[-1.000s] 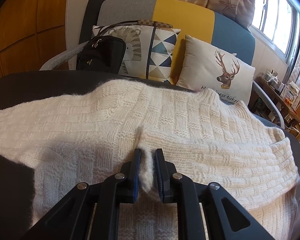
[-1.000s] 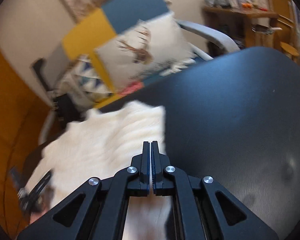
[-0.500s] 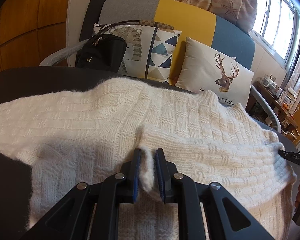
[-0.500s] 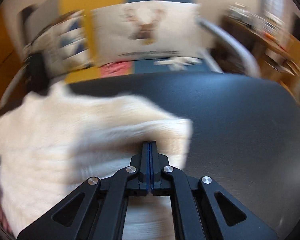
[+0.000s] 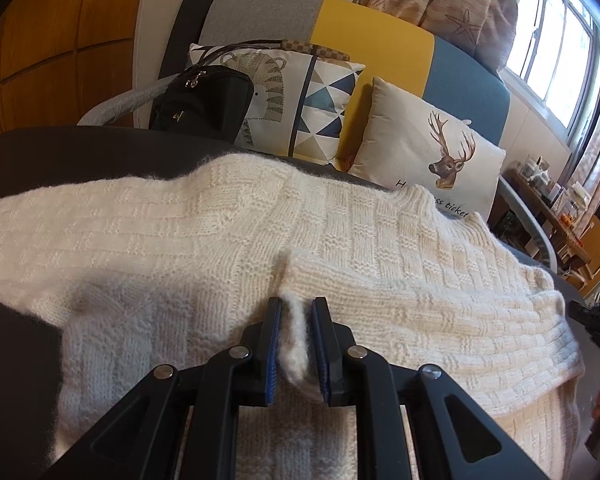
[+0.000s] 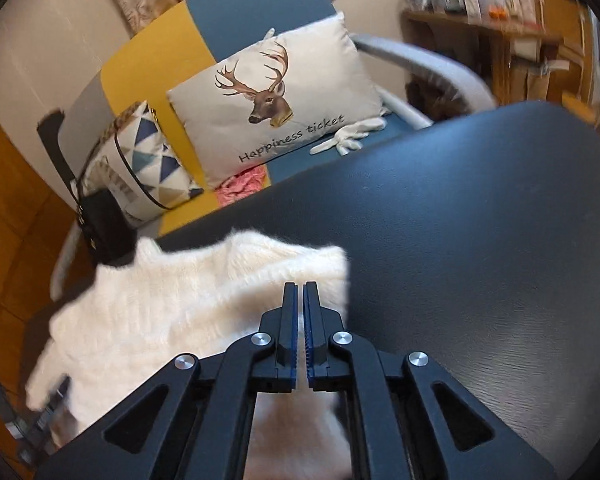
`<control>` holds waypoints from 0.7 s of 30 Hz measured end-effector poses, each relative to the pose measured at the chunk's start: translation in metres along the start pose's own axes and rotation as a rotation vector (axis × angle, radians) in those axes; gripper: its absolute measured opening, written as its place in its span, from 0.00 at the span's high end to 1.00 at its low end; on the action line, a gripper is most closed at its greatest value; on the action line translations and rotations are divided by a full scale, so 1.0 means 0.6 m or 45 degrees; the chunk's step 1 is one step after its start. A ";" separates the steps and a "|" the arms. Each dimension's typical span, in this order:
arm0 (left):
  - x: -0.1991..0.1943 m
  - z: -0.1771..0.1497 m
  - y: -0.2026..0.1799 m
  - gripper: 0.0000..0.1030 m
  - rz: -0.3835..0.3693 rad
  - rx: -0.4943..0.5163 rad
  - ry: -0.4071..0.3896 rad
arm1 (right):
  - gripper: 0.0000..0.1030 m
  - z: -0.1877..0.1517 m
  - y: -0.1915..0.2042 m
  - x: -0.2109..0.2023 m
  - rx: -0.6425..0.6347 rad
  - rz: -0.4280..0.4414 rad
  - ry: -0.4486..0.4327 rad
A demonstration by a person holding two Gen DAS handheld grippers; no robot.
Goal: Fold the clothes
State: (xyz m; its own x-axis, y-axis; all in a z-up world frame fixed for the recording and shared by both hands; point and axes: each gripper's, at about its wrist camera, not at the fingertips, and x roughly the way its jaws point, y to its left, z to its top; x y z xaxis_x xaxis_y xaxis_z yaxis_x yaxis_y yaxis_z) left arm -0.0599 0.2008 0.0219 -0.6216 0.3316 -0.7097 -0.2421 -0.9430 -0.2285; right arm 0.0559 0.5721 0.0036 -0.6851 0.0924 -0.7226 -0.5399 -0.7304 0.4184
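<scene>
Sweater (image 5: 220, 240) fold pinched in left claw (image 5: 296, 344) on table (image 6: 480, 240).

Deer cushion (image 6: 276, 112): script line "Happiness ticket" under the stag's head, fully legible in right wrist view; same cushion (image 5: 432, 160) in left wrist view shows only "H" and "ss ticket", middle hidden; no other text readable anywhere.
</scene>
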 end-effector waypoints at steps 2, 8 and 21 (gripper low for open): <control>0.001 0.000 0.000 0.84 0.000 0.000 -0.002 | 0.97 0.007 0.006 0.038 0.000 0.008 0.075; 0.003 -0.001 0.001 0.84 -0.011 -0.011 -0.003 | 1.00 0.017 0.017 0.035 -0.074 -0.161 0.036; 0.001 -0.002 0.006 0.84 -0.024 -0.024 -0.003 | 0.93 -0.096 -0.026 -0.046 -0.228 -0.201 0.128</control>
State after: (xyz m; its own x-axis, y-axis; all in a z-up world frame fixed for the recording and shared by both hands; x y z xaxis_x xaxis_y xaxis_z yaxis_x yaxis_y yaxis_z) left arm -0.0605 0.1975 0.0198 -0.6188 0.3490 -0.7038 -0.2395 -0.9371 -0.2541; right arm 0.1112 0.5421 -0.0148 -0.5424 0.1533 -0.8261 -0.5347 -0.8213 0.1987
